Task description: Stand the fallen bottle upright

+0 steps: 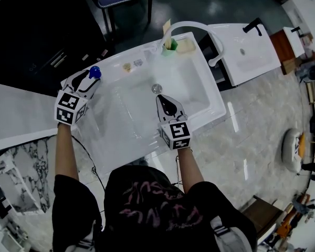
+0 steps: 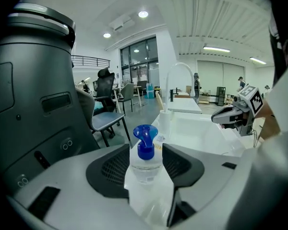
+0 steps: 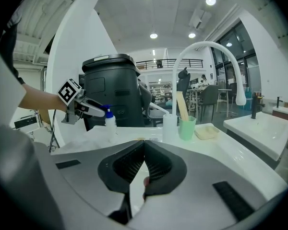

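Observation:
A small clear bottle with a blue pump top (image 1: 94, 72) stands upright on the white counter at the sink's left rim. In the left gripper view the bottle (image 2: 145, 163) sits between the dark pads of my left gripper (image 2: 146, 150), whose jaws stand wide on either side of it without pressing. The right gripper view shows the bottle (image 3: 109, 121) upright with the left gripper (image 3: 93, 110) at its top. My right gripper (image 1: 165, 101) hovers over the sink basin, its jaws (image 3: 144, 145) shut with nothing between them.
The white sink (image 1: 199, 77) has a drain (image 1: 156, 88) and a curved white faucet (image 1: 191, 26). At the back rim stand a green cup (image 3: 186, 127), a white cup (image 3: 169, 128) and a soap dish (image 3: 206, 132). A large dark bin (image 2: 33, 80) rises left of the counter.

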Tool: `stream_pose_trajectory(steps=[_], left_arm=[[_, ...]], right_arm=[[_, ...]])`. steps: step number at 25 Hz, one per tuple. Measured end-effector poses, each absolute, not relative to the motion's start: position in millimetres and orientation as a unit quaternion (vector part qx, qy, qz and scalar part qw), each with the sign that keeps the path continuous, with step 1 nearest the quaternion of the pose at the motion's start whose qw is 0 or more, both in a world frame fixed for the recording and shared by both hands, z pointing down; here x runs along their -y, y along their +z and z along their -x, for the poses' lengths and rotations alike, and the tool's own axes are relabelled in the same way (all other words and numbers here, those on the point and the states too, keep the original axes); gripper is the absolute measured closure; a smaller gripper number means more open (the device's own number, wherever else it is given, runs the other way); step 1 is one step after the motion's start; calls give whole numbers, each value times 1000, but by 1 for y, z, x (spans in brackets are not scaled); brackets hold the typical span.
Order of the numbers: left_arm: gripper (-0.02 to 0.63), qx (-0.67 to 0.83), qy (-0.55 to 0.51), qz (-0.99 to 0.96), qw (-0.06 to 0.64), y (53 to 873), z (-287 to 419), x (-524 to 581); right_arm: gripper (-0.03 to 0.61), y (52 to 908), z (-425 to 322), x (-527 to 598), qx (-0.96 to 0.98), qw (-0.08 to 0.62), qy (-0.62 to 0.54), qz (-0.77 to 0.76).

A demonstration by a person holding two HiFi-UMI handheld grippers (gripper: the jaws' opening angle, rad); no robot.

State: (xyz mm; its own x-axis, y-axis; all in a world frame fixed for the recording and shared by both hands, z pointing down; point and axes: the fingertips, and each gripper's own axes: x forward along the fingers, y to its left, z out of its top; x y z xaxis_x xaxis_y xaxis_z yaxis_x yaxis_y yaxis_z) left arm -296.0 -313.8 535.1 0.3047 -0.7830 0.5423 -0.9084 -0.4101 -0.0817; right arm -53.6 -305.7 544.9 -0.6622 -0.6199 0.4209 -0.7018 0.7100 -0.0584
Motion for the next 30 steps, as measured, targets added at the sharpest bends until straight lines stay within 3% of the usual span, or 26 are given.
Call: stream_pose_trajectory(steps=[6, 13, 17, 30], left_arm=[[402, 574, 229, -775, 132, 525, 299, 276], [525, 632, 153, -750, 122, 486, 282, 222], [558, 656, 132, -734, 116, 472, 272, 191], [597, 705, 96, -699, 69, 418, 229, 100]], right_arm=[[565, 528, 54, 285, 910, 176, 106, -359], [565, 495, 55, 254, 921, 148, 80, -351], [565, 481, 51, 235, 924, 138, 71, -349], [565, 434, 34, 178, 938, 94, 31, -334]])
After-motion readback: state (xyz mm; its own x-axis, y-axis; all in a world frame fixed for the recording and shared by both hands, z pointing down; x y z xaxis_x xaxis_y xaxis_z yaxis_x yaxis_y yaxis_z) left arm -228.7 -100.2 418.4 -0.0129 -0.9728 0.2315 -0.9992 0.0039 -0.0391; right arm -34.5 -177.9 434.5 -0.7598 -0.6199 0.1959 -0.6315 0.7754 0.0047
